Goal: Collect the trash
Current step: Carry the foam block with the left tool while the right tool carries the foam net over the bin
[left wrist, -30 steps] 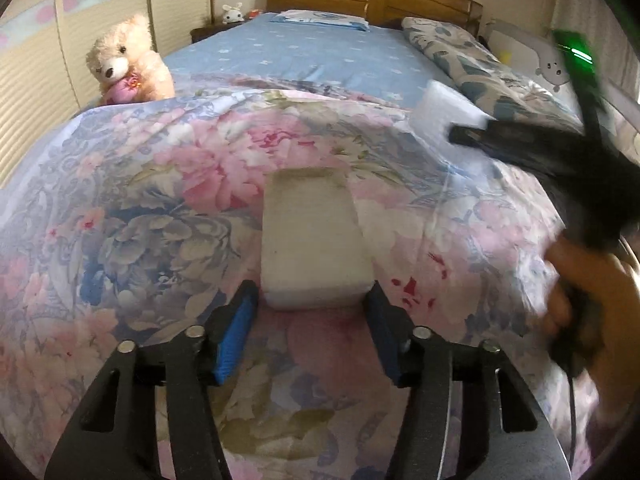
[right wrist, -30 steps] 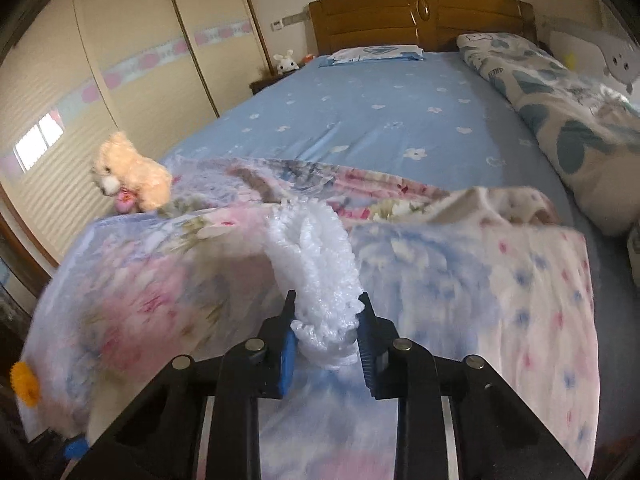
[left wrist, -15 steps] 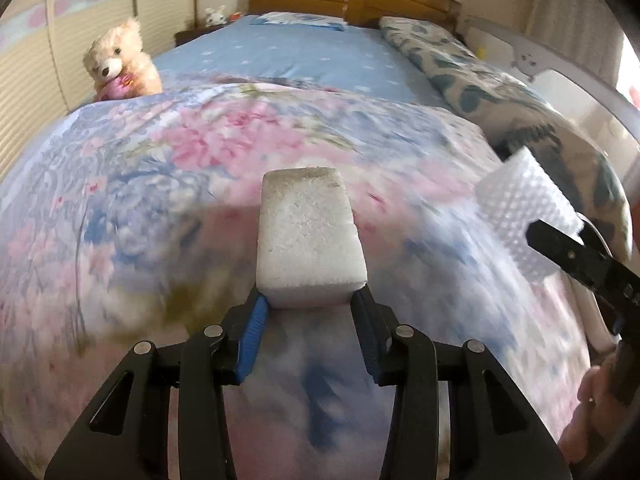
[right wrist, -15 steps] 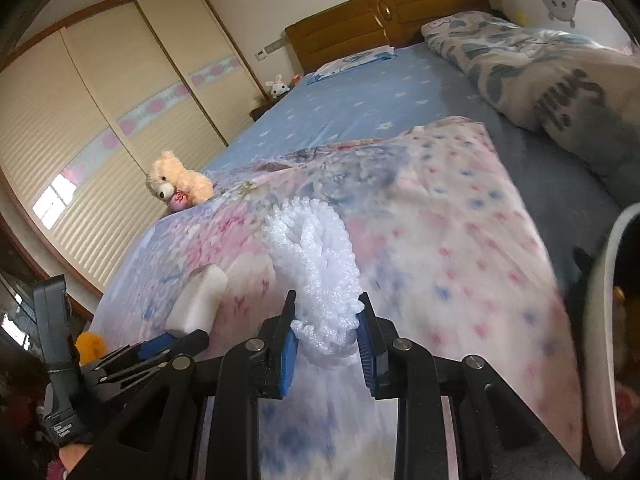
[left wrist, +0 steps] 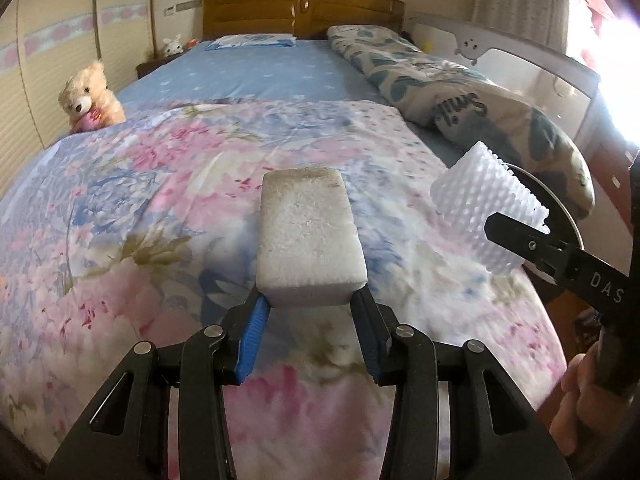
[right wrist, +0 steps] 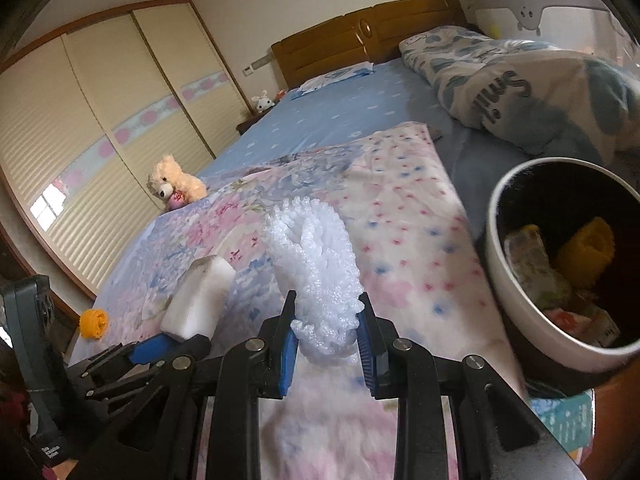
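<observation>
Left gripper still clamped on the white foam block, now lifted above the floral quilt, right gripper pinching the white foam net, swung beside the trash bin that has come into view.

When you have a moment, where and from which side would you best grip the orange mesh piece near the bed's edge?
Probably the orange mesh piece is best pinched across its rounded middle, from above: it looks like a small soft ball lying loose. Both tools are full now, though.
</observation>
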Available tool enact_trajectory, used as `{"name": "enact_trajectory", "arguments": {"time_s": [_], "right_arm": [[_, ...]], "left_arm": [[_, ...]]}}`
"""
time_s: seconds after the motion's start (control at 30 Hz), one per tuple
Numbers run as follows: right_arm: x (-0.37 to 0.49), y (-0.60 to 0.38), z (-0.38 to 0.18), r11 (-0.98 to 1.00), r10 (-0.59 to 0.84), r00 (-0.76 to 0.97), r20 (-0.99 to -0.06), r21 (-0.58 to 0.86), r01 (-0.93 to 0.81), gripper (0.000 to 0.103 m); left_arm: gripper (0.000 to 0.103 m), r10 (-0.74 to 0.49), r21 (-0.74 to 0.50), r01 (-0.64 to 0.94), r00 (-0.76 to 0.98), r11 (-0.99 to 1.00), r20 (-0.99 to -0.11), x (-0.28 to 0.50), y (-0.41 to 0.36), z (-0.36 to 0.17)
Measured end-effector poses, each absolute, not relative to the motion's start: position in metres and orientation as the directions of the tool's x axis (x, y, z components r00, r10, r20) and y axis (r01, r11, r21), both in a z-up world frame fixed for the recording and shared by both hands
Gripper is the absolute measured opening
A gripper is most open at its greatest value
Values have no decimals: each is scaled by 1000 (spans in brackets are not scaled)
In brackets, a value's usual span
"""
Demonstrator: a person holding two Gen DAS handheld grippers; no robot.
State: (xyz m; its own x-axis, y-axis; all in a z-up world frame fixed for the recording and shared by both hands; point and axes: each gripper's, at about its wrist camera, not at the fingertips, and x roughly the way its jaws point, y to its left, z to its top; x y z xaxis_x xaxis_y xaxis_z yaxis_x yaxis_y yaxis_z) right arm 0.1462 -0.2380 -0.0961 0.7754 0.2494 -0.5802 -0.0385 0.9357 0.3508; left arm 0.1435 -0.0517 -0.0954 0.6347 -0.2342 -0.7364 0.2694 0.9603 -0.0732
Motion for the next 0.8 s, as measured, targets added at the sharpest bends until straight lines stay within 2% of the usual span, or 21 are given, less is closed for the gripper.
{"name": "enact_trajectory", "arguments": {"time_s": [0.8], "right_arm": [[71, -301, -85, 934, 134, 834, -536, 350, 75, 27]], "left_arm": [[41, -259, 14, 390, 638, 921, -725, 103, -116, -81]]}}
